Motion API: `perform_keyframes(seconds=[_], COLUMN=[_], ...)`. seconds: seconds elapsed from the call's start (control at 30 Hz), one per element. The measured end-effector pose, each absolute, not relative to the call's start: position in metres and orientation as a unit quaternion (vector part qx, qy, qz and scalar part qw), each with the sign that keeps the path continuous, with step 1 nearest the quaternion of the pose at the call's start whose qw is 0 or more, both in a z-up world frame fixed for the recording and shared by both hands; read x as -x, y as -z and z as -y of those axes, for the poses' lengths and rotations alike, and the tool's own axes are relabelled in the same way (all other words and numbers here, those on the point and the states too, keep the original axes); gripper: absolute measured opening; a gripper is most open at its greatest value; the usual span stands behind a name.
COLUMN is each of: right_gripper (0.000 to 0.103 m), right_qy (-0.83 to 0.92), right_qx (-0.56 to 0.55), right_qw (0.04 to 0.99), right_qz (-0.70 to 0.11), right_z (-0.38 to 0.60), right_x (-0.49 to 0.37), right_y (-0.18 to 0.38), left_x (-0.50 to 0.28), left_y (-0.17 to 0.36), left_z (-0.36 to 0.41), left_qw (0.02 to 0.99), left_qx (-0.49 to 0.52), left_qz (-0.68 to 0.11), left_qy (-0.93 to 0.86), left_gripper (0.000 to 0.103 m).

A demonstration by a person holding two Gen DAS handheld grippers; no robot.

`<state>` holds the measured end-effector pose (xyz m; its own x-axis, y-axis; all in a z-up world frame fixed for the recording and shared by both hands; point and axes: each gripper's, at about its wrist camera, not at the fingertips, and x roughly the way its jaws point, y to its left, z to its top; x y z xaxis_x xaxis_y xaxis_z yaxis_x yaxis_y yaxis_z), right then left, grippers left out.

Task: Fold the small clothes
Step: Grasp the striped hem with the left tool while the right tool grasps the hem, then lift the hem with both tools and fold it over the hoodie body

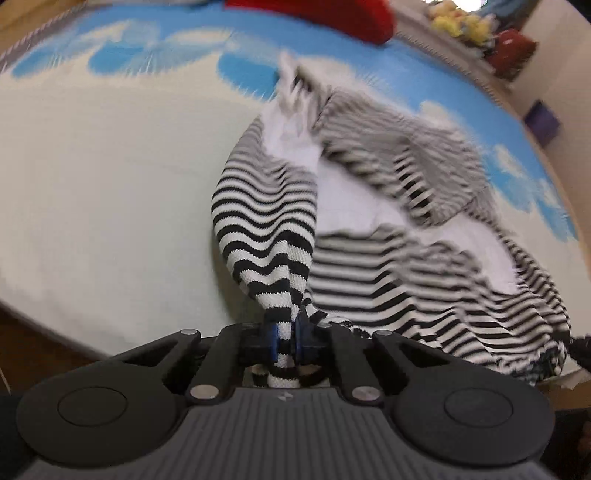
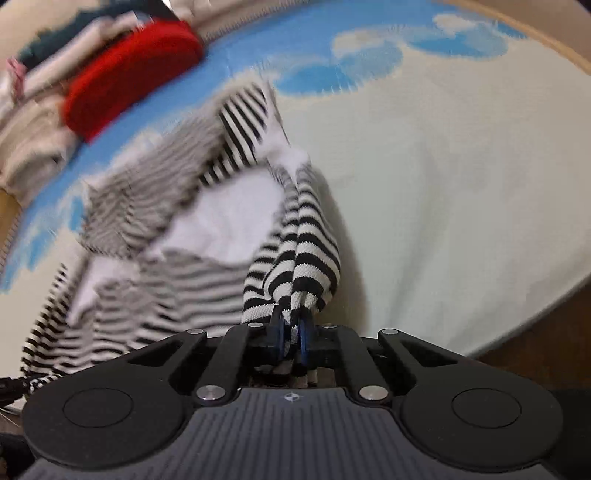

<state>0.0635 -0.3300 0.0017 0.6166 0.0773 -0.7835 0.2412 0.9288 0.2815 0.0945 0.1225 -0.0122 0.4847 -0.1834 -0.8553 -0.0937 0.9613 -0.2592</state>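
Observation:
A black-and-white striped garment [image 1: 269, 221] with a white inner side hangs between both grippers over a pale mat with blue cloud shapes [image 1: 103, 177]. My left gripper [image 1: 286, 338] is shut on a bunched striped corner of it. My right gripper [image 2: 291, 338] is shut on another striped corner [image 2: 306, 258]. The rest of the garment [image 2: 155, 206] is motion-blurred and trails onto the mat [image 2: 443, 184].
A red garment [image 1: 332, 14] lies at the mat's far edge, also in the right wrist view [image 2: 129, 70], beside a pile of pale clothes [image 2: 33, 140]. Yellow and red soft items [image 1: 476, 29] sit at the far right. Wooden floor [image 2: 546, 332] borders the mat.

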Motion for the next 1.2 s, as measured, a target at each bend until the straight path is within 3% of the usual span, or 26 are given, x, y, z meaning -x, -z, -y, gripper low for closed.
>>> perform_keyframes(seconds=[0.33, 0.5, 0.7, 1.03, 1.13, 1.2], right_gripper=[0.006, 0.006, 0.006, 0.007, 0.016, 0.029], right_qy=[-0.015, -0.041, -0.029, 0.008, 0.047, 0.073], right_qx=[-0.21, -0.208, -0.215, -0.159, -0.164, -0.164], right_qw=[0.908, 0.916, 0.909, 0.896, 0.895, 0.908], right_qz=[-0.362, -0.34, -0.356, -0.414, -0.413, -0.379], right_z=[0.347, 0.352, 0.356, 0.345, 0.348, 0.354], right_x=[-0.004, 0.047, 0.018, -0.174, -0.208, -0.207], right_y=[-0.12, -0.149, -0.137, -0.075, -0.055, -0.05], left_x=[-0.034, 0.001, -0.046, -0.241, -0.253, -0.251], left_y=[-0.086, -0.111, -0.086, 0.011, 0.033, 0.032], left_z=[-0.145, -0.163, -0.158, -0.159, -0.172, -0.187], left_qw=[0.864, 0.859, 0.849, 0.811, 0.811, 0.801], left_qx=[0.16, 0.197, 0.205, 0.254, 0.278, 0.325], left_qz=[-0.463, -0.447, -0.468, -0.52, -0.511, -0.502], left_qy=[0.114, 0.15, 0.135, 0.092, 0.06, 0.028], left_gripper=[0.008, 0.008, 0.008, 0.011, 0.026, 0.028])
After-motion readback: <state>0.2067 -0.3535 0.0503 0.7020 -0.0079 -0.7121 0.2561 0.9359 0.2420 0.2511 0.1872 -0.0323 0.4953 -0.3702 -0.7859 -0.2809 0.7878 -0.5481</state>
